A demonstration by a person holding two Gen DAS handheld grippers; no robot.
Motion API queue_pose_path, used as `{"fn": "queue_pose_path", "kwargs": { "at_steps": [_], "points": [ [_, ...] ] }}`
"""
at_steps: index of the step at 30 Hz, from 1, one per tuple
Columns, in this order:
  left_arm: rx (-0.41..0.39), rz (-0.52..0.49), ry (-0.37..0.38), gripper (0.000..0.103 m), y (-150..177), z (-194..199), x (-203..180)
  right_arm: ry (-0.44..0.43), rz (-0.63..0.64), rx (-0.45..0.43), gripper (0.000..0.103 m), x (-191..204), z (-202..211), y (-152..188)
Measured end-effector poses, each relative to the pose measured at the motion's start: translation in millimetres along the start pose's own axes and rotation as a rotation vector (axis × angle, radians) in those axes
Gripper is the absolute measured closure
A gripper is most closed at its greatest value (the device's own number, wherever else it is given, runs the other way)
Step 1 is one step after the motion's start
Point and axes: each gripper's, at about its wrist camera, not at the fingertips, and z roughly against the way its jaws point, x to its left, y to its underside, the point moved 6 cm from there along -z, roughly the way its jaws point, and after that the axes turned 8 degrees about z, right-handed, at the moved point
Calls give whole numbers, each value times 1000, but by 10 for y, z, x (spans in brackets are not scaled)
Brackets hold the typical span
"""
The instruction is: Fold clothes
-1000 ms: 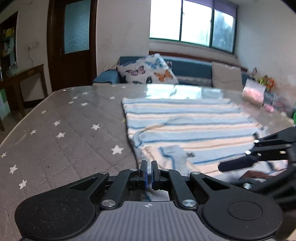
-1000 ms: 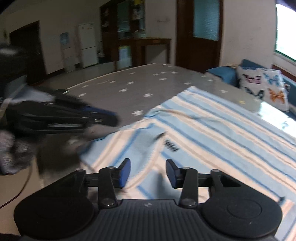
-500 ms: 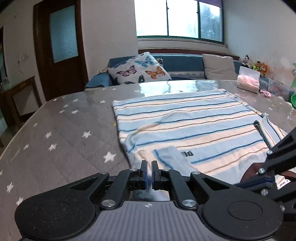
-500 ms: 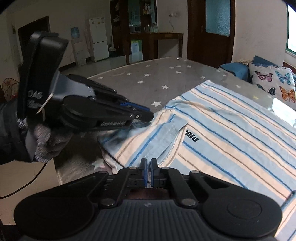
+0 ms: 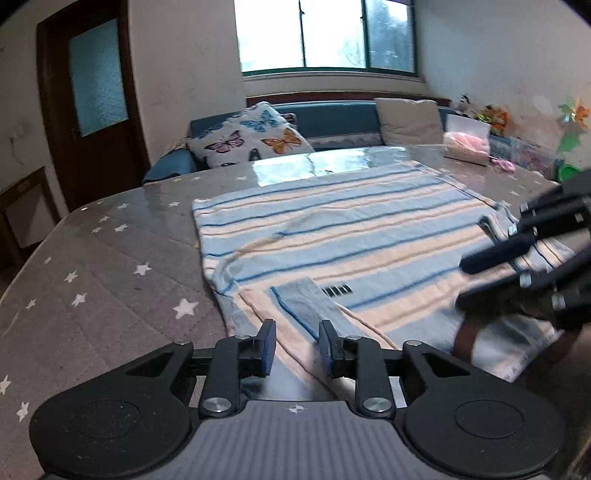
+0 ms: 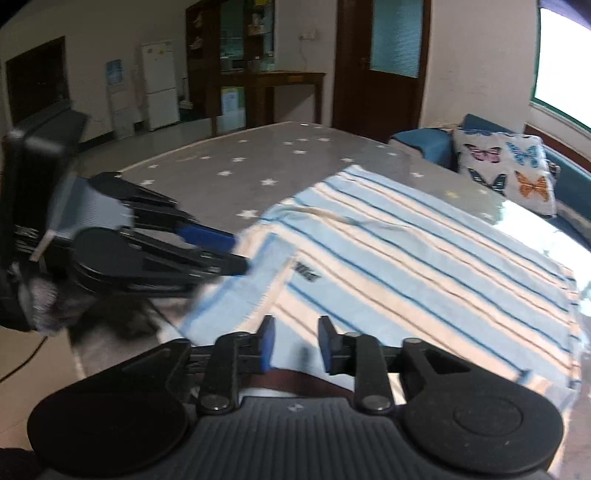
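1. A blue and cream striped garment [image 5: 332,236] lies spread flat on the bench [image 5: 110,258], which has a grey cover with white stars; the garment's near edge reaches the bench's near edge.
2. The left wrist view shows the left tool [image 5: 297,345] with its jaws parted and opening over the near hem, pads clear of the cloth. A small folded-over flap [image 5: 303,299] lies just ahead.
3. That view alone shows the window [image 5: 325,33], a pink box [image 5: 467,142] at the bench's far right, and the right tool [image 5: 476,280] blurred at the right edge.
4. The right wrist view shows the right tool [image 6: 293,343] opening too, nothing pinched.
5. Only there do a fridge [image 6: 160,85] and the gloved hand [image 6: 40,295] holding the left tool [image 6: 236,251] show.
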Motion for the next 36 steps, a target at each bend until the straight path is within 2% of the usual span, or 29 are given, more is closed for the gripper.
{"fn": "queue_pose_path", "kwargs": {
  "at_steps": [3,8,11,17,20,22,25,32,36],
  "points": [
    [25,-44,15,75,103,1,-81,59,-18,18,69,-181,93,139],
    [11,-71,11,66,150,121,-145,175,-101,58,68,-534,298,468],
    [3,-97,22,66,185,241,-175,228,-163,65,68,-718,472,666],
    [11,-169,40,66,281,442,-246,239,-260,108,68,-888,574,1109],
    [10,-219,54,65,321,552,-295,232,-228,102,66,-821,651,1156],
    [5,-260,67,60,370,615,-345,226,-183,98,64,-758,718,1150],
    [12,-309,68,59,436,623,-394,214,-105,103,57,-648,798,1143],
    [18,-353,48,59,510,517,-409,152,80,144,43,-396,900,1197],
    [17,-390,43,59,530,443,-419,132,93,134,42,-403,841,1197]
  ]
}}
